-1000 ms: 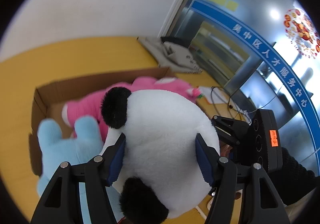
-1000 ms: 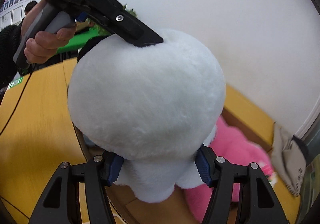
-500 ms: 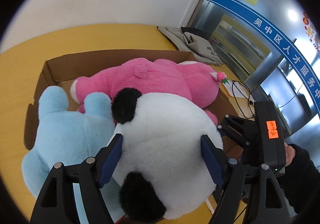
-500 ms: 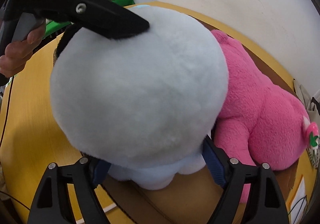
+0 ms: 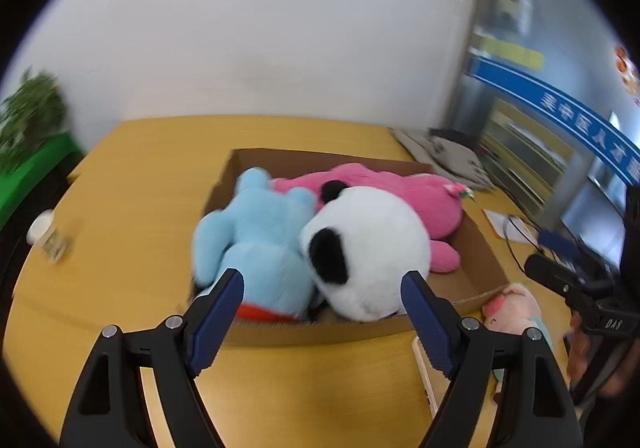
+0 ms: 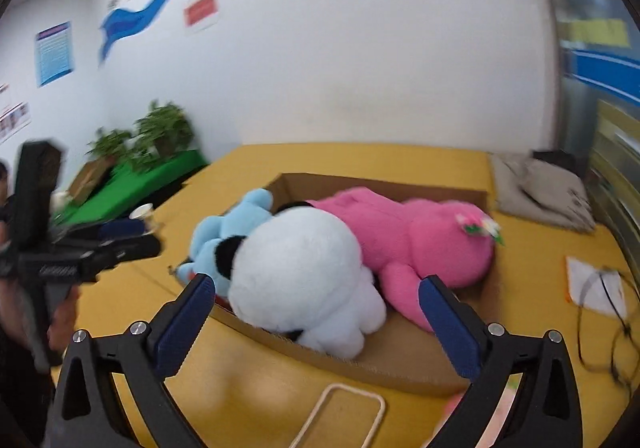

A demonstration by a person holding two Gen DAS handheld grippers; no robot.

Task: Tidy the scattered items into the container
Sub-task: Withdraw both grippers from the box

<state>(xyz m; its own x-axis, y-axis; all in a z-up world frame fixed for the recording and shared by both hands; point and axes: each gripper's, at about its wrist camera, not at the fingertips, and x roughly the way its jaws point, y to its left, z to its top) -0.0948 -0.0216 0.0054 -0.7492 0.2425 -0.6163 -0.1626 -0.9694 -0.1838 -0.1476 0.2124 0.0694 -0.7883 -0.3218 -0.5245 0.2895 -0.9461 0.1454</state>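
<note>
Yellow surface (image 5: 132, 215) carries the cardboard box (image 5: 478, 268); the panda plush (image 5: 372, 248) lies inside it, wedged beside two others. Both grippers' jaws hang wide, empty, near the box.

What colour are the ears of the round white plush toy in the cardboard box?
Black. The round white plush toy shows both ears best in the left wrist view.

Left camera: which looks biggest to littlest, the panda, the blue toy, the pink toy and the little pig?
1. Panda and blue toy: too alike to rank
2. Pink toy, partly hidden behind the panda
3. Pig
</note>
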